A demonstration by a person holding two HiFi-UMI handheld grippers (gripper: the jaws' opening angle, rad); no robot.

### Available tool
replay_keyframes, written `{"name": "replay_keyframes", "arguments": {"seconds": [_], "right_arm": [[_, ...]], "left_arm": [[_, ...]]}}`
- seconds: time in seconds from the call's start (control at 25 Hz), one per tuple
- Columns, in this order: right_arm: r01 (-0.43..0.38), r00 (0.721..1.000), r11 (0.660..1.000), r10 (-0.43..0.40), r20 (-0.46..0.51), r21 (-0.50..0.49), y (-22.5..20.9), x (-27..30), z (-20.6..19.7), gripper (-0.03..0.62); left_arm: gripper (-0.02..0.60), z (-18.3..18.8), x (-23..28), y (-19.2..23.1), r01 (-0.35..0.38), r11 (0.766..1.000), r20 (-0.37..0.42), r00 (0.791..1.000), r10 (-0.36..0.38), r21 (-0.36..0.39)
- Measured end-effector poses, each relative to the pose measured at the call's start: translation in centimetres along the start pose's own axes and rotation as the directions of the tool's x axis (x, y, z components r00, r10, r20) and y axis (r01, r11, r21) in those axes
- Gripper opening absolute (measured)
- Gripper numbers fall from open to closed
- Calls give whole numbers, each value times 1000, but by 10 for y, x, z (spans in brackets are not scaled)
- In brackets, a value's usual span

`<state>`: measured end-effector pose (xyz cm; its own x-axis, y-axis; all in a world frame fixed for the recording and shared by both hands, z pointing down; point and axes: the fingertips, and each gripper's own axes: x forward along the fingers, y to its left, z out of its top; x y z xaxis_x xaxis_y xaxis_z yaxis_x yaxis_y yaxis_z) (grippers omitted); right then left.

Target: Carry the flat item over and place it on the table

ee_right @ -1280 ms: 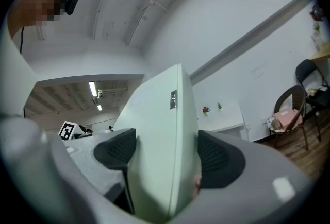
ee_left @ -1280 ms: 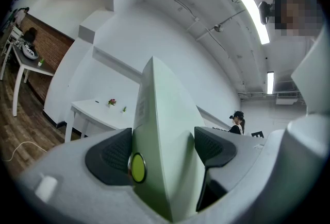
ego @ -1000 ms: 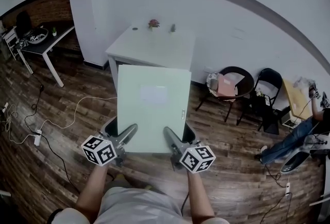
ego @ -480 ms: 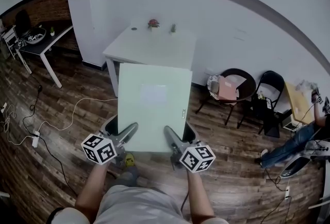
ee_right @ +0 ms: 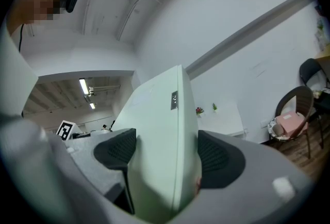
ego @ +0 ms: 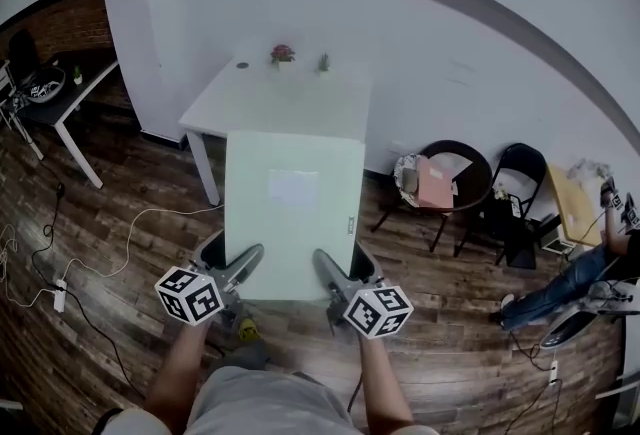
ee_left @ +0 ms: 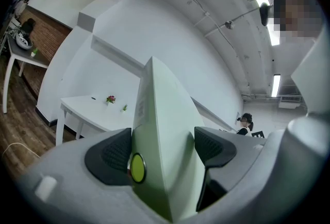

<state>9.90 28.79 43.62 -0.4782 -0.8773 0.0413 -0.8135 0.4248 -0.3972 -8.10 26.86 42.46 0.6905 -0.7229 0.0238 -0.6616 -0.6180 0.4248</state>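
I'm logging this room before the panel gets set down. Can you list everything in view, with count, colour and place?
flat panel: one, pale green, held out in front of the person
table: one, white, against the wall ahead
potted plants: two, one red-flowered and one green, at the table's far edge
desk: one, dark top, far left
chairs: two, black, by the wall at right; the round one holds a pink item
cables: several, pale, on the wooden floor at left
seated person: one, blue trousers, far right
left gripper: one, grey, shut on the panel's near edge
right gripper: one, grey, shut on the panel's near edge
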Motion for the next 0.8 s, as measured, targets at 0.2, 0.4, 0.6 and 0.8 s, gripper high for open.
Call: {"name": "replay_keyframes", "arguments": {"seconds": [0.2, 0.4, 0.6, 0.8], "right_arm": [[19, 1000, 1000, -19, 0, -3, -19, 63, 17, 369], [18, 1000, 1000, -18, 2, 3, -33, 131, 26, 369], [9, 1000, 1000, -9, 8, 3, -34, 187, 30, 370], [15, 1000, 1000, -15, 19, 5, -39, 220, 37, 369]], "left_arm": [[380, 27, 44, 47, 12, 1000, -10, 1000, -12, -11], [380, 55, 81, 100, 8, 1000, -16, 1000, -8, -5], [380, 79, 100, 146, 7, 1000, -14, 1000, -7, 1], [380, 96, 118, 173, 21, 1000, -16, 1000, -21, 6]]}}
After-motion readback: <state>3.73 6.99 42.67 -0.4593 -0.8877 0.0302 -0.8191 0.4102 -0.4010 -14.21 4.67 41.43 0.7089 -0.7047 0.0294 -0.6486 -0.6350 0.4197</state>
